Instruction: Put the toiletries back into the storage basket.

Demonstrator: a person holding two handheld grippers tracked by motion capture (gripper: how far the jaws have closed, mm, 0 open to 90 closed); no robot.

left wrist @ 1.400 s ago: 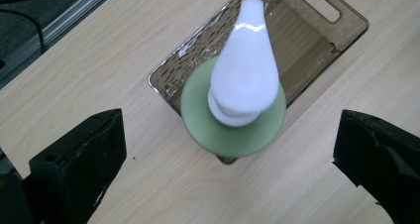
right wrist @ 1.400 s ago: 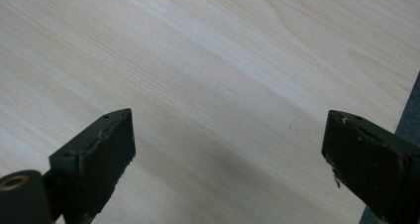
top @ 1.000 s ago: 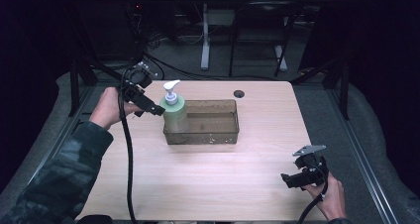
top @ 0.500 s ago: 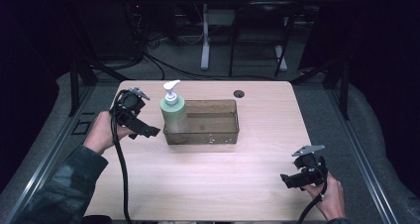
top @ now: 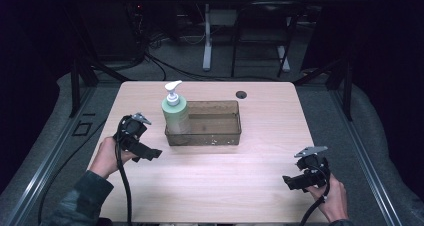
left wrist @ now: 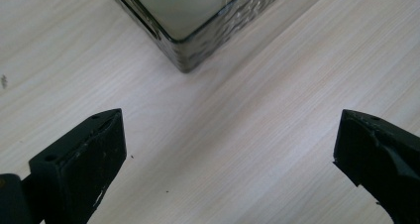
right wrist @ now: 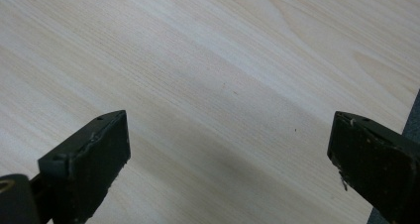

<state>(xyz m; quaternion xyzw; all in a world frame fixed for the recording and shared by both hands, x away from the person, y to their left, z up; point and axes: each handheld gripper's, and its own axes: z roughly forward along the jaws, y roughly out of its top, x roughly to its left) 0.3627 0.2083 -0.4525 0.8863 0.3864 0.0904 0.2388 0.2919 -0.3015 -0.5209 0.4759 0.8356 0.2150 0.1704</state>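
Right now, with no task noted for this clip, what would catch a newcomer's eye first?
The soap bottle with its white pump stands upright in the left end of a clear bin near the middle of the table. The left gripper is held just left of the bin, jaws wide open and empty, pointed at the bin's near corner. The right gripper, also open, is at the table's near right corner.
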